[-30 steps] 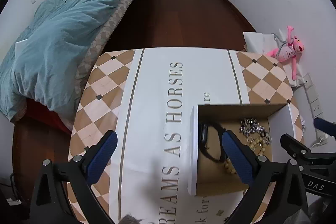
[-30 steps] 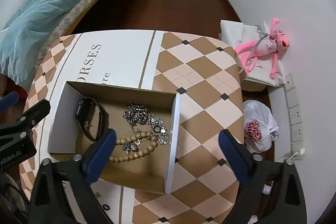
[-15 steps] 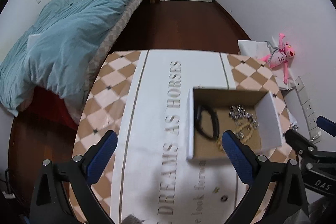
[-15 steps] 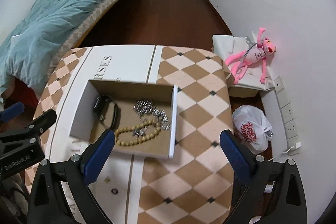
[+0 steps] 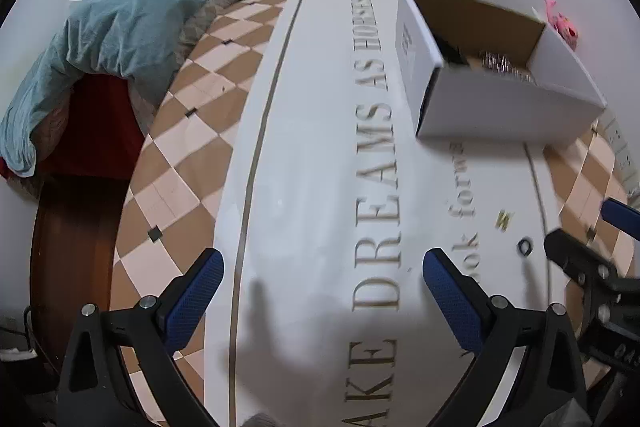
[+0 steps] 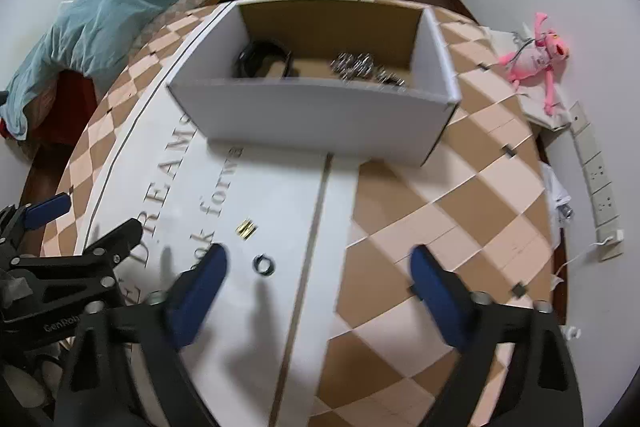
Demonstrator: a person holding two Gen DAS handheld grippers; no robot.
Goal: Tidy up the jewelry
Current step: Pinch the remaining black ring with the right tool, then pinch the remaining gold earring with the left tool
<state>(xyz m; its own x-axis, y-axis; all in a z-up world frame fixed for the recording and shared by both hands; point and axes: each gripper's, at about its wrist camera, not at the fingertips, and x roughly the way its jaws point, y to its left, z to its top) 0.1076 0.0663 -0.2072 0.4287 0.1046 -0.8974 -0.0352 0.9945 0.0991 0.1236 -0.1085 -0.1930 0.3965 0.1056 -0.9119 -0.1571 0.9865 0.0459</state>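
A white cardboard box [image 6: 312, 115] stands on the table, also in the left wrist view [image 5: 504, 115]. Inside it lie a black watch [image 6: 262, 61] and a silver chain [image 6: 360, 65]. On the tablecloth in front of the box lie a small dark ring [image 6: 264, 265], also seen in the left wrist view [image 5: 525, 247], and a small gold piece [image 6: 247, 228], also in the left wrist view [image 5: 502, 219]. My right gripper [image 6: 320, 287] is open and empty, low over the table, with the ring just inside its left finger. My left gripper [image 5: 320, 291] is open and empty over the printed lettering.
The round table [image 6: 440, 211] has a white and brown checked cloth. A bed with a blue quilt [image 5: 120, 19] stands to the left. A pink plush toy [image 6: 532, 55] and a power strip [image 6: 596, 179] lie on the floor at the right by the wall.
Both grippers have pulled back from above the box and dropped low toward the near part of the table. The ring and gold piece now lie close in front of the right gripper.
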